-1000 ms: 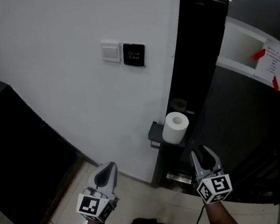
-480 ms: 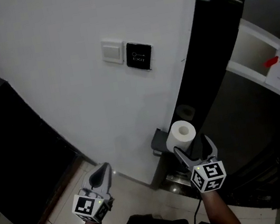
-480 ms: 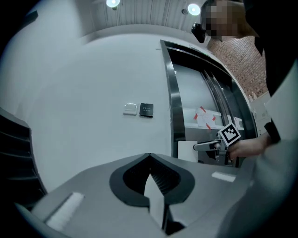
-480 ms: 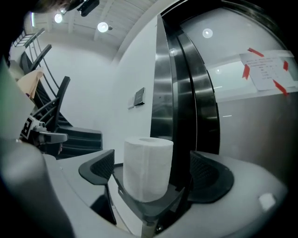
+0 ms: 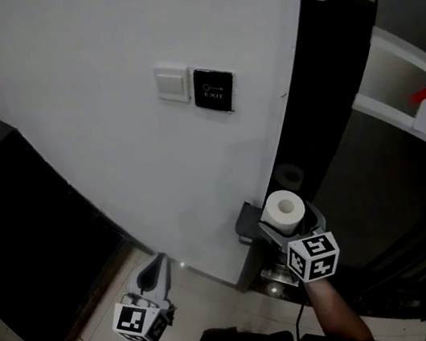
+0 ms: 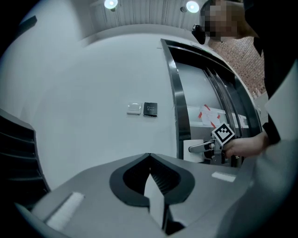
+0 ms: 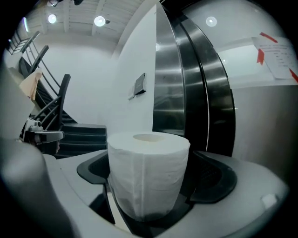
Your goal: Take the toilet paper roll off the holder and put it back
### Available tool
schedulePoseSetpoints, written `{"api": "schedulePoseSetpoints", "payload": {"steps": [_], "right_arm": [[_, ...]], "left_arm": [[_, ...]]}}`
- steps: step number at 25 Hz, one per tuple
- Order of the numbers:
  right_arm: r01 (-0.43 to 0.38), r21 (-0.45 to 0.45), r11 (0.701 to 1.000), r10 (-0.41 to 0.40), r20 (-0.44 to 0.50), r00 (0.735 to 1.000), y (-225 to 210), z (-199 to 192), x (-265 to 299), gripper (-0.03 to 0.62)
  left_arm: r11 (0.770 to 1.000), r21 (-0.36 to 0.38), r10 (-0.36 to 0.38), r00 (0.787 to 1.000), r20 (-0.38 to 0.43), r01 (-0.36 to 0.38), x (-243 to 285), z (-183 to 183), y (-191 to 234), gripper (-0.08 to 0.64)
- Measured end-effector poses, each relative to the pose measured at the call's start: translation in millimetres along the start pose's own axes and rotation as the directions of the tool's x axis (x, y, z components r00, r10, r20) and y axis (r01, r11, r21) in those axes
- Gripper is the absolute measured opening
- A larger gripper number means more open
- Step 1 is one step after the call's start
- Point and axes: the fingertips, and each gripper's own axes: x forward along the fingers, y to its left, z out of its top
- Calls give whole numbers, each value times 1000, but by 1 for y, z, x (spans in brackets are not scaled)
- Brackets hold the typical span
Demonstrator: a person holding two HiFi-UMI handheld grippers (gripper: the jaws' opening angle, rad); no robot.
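while upright, one toilet roll [image 5: 287, 208] between right gripper's [image 5: 292, 225] just-opened jaws

Toilet paper roll upright at its holder, low on the wall

The toilet paper roll [image 5: 284, 210] is white, plump and nearly full, standing on end with its hollow core facing up and a seam of the wound paper running down its near side. It sits at the right end of the holder [image 5: 247, 220], a small dark grey bracket fixed low where the white wall meets the dark metal frame. Its base is hidden, so what it rests on can't be seen. It stands between the spread jaws of the right gripper [image 5: 291, 225], which have just been opening and are not squeezing it.
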Motion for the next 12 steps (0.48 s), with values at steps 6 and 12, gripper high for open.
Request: {"api": "schedulePoseSetpoints", "payload": {"steps": [6,12], "right_arm": [[-14,5,1000,15,-17,1000,3,-4,6,494],[-6,-12,1000,6,30,1000,1,2,-7,476]], "left_arm": [[999,-26,41,999,-13,-42,-11,0,8,2],[1000,-8,30,999,-23,-30,-15,0,5,2]]}}
